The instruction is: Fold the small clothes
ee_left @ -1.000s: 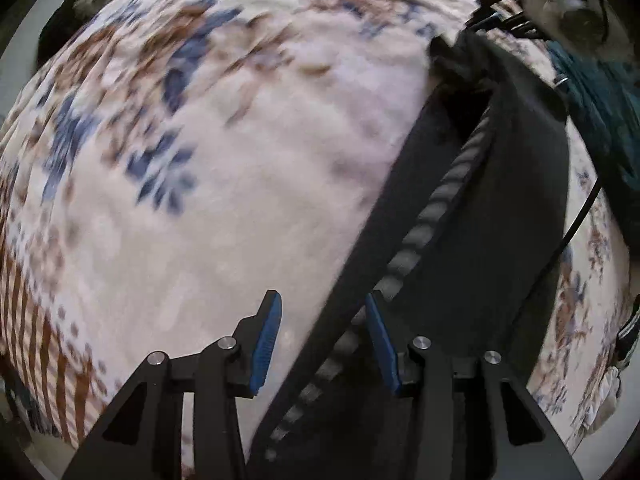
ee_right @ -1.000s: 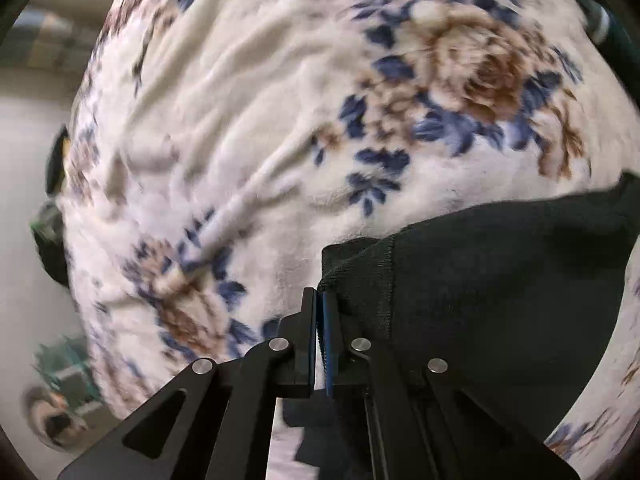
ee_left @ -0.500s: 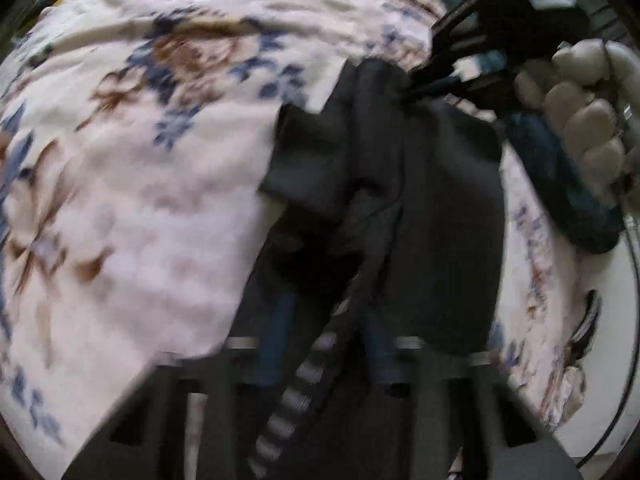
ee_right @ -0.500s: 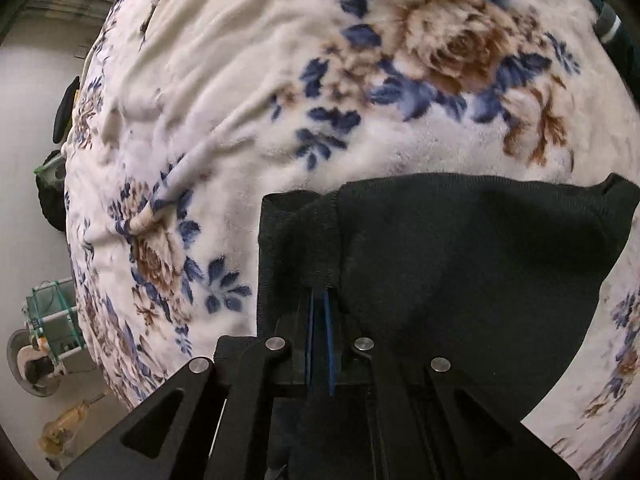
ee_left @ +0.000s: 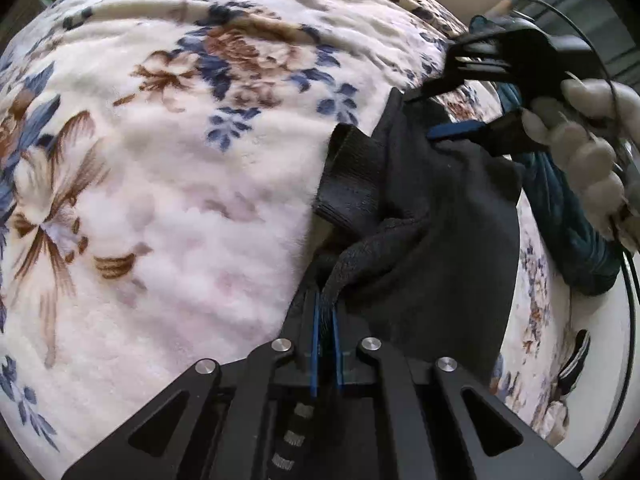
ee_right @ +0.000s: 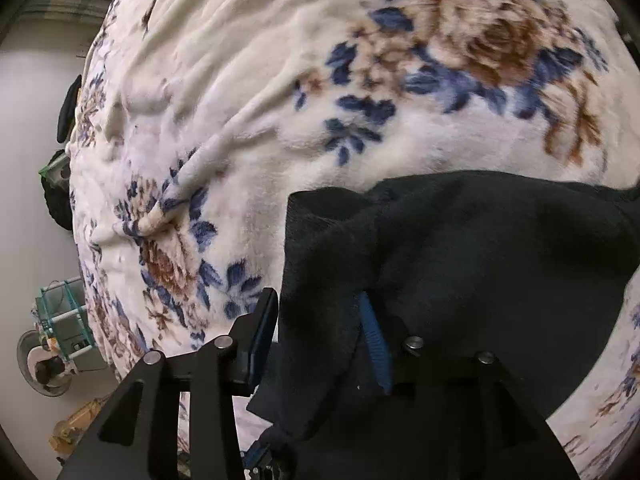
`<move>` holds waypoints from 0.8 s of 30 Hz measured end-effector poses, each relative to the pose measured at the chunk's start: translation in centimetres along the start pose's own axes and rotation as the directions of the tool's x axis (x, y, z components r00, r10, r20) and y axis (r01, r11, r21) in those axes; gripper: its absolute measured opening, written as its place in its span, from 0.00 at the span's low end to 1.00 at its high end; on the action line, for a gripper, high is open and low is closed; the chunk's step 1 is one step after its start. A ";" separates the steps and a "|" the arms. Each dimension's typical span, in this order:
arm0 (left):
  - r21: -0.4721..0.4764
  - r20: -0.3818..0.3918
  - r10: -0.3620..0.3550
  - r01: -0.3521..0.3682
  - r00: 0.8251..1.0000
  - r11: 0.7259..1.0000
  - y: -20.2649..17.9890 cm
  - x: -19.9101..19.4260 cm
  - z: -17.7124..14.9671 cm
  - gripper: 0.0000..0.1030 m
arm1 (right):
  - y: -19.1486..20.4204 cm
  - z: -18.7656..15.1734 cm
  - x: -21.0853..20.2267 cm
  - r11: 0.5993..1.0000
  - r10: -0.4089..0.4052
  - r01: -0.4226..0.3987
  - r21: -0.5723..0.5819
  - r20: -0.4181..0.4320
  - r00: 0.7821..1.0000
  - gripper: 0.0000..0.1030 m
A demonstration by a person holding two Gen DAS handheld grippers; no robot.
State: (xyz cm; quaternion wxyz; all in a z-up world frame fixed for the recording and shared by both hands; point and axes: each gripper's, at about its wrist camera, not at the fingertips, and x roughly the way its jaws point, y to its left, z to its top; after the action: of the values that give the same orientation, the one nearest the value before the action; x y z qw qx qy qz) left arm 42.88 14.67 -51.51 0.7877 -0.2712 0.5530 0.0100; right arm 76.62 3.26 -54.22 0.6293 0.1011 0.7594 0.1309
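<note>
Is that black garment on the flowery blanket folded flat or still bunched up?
Bunched up. The black garment lies in rumpled layers on the blanket, its ribbed cuff sticking out, one fold pinched in the left gripper.

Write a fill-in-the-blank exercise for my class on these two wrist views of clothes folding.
1. The black garment lies on a blanket printed with ____.
2. The left hand-held gripper is ____ on a fold of the garment.
3. The jaws of the right hand-held gripper are ____, with black cloth between them.
4. Beside the black garment lies a bundle of ____ cloth.

Missing words: flowers; shut; opening; teal
</note>
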 end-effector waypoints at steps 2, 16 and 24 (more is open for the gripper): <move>0.002 0.007 0.003 -0.003 1.000 1.000 -0.2 -0.2 -0.1 0.04 | 0.5 0.3 0.5 1.000 -0.025 0.025 -0.006 0.028 0.999 0.41; -0.058 -0.038 0.007 -0.010 0.999 0.998 2.3 2.4 -0.1 0.04 | 3.4 0.2 1.2 0.995 -0.070 0.080 -0.058 0.157 0.985 0.05; -0.062 0.004 0.027 -0.027 1.000 0.998 2.3 0.6 -0.8 0.04 | 3.9 -0.5 -0.6 0.998 -0.005 0.021 -0.060 0.246 0.969 0.05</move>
State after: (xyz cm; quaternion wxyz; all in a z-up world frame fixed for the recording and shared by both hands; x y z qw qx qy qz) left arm 41.72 16.12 -53.15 0.7801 -0.2878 0.5542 0.0384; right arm 76.16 6.75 -52.29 0.7223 0.0921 0.6717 0.1368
